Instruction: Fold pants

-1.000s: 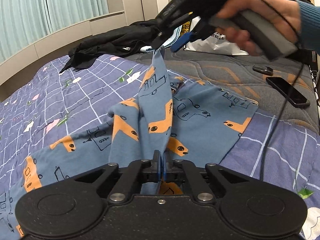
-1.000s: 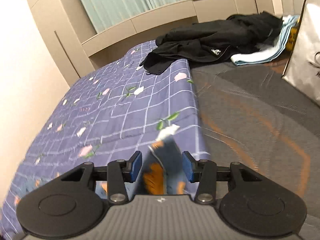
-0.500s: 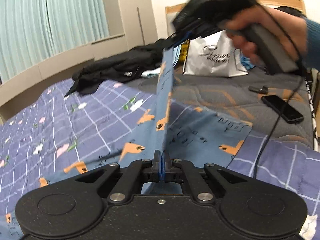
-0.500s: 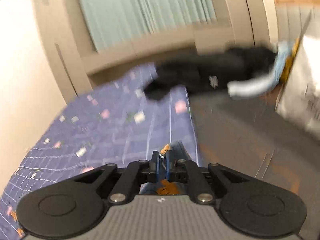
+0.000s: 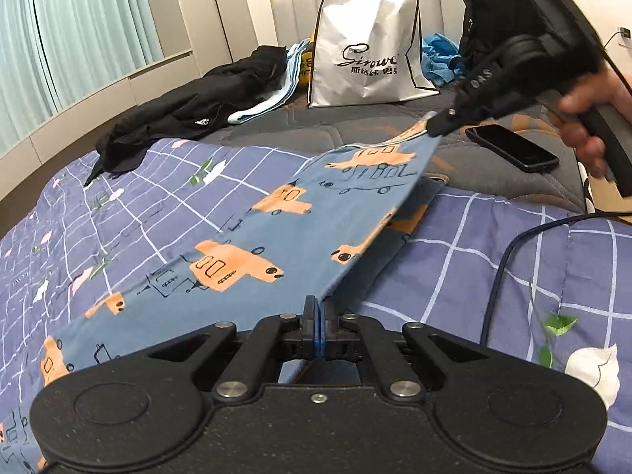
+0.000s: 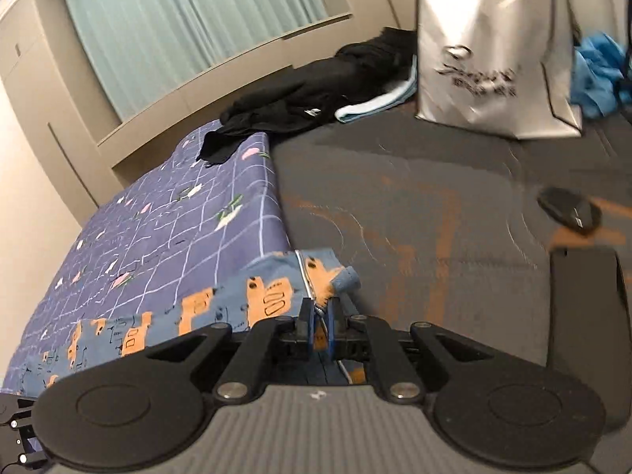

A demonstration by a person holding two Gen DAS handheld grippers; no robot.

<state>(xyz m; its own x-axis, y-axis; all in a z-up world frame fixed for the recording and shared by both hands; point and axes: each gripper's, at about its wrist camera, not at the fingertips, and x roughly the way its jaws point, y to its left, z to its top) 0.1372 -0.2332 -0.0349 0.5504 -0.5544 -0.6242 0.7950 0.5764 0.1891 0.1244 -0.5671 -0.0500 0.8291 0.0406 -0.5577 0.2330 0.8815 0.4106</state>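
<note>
The blue pants [image 5: 252, 237] with orange vehicle prints lie on the purple checked bedspread [image 5: 118, 205]. My left gripper [image 5: 315, 308] is shut on one edge of them near me. My right gripper [image 5: 438, 126] is shut on the far corner and holds it up above the grey mattress, so the cloth stretches taut between the two. In the right wrist view the right gripper [image 6: 320, 316] pinches the pants' waistband [image 6: 276, 296], with the bedspread [image 6: 177, 217] to the left.
A white shopping bag [image 5: 367, 51], black clothes [image 5: 189, 110] and blue cloth [image 5: 438, 59] sit at the head of the bed. A black phone [image 5: 513, 148] and a small black device [image 6: 568, 209] lie on the grey mattress [image 6: 414, 197]. A cable [image 5: 505, 260] trails on the right.
The right gripper has swung from straight above the pants to the right and lower, over the mattress. The cloth has turned from a vertical, bunched sheet into a flat stretched panel.
</note>
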